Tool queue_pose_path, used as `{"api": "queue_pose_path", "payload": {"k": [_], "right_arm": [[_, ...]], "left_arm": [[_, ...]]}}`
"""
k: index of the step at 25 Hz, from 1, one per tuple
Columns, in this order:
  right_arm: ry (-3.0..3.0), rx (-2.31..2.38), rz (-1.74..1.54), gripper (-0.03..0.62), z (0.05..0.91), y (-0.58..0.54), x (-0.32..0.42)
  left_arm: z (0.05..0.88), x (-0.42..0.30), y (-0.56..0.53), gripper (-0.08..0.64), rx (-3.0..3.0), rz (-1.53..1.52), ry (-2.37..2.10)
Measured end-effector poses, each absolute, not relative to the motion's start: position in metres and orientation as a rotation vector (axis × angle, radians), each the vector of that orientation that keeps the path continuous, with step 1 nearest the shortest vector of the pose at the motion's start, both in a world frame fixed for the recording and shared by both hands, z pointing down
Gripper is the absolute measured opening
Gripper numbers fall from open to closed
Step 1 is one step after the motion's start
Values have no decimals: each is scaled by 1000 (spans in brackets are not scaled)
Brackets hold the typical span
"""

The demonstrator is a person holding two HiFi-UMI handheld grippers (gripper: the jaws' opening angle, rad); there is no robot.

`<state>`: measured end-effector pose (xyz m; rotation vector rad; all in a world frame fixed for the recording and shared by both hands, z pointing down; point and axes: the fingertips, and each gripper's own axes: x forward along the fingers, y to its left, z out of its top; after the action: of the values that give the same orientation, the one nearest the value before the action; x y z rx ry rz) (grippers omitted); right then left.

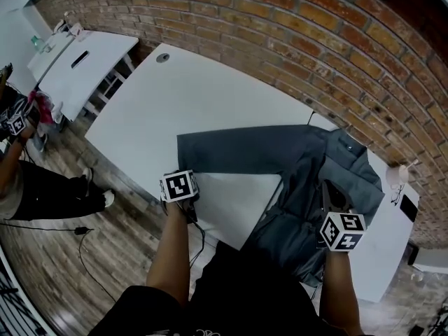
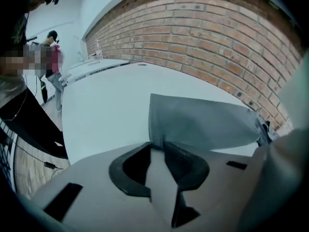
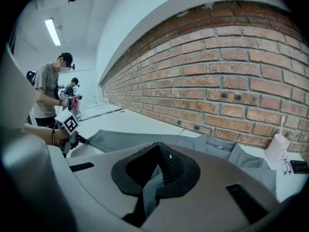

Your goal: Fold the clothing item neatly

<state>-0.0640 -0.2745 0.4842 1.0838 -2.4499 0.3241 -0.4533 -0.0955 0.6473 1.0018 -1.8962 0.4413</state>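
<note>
Grey shirt (image 1: 231, 152) pinched by right gripper (image 3: 157, 149) fingers; left gripper (image 2: 157, 150) fingers parted, seemingly empty.

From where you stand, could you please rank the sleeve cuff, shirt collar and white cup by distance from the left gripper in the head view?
From the left gripper:
1. Sleeve cuff, just beyond its tongs.
2. Shirt collar, well to the right.
3. White cup, farthest right, beyond the collar.

Head view: shirt (image 1: 308, 180) hem hidden behind right gripper (image 1: 329, 191), forearm (image 1: 341, 285) and torso (image 1: 252, 292). Left gripper (image 1: 180, 176) jaws hidden under its cube (image 1: 178, 186). Bystander (image 1: 28, 187) cut by left edge. Objects (image 1: 70, 28) on far table (image 1: 98, 68) too small to identify. Left gripper view: shirt body behind housing (image 2: 285, 178).
</note>
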Motion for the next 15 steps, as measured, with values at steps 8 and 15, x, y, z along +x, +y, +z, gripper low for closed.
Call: {"api": "queue_pose_path", "payload": {"k": [8,15], "right_arm": [[-2397,1186,336,0,488,-269,-33],[-2336,1307,371,0,486,-259,11]], "left_arm": [[632,-453,-105,21,1067,492,-1923],[566,-425,-172,20,1273,430,-2003]]}}
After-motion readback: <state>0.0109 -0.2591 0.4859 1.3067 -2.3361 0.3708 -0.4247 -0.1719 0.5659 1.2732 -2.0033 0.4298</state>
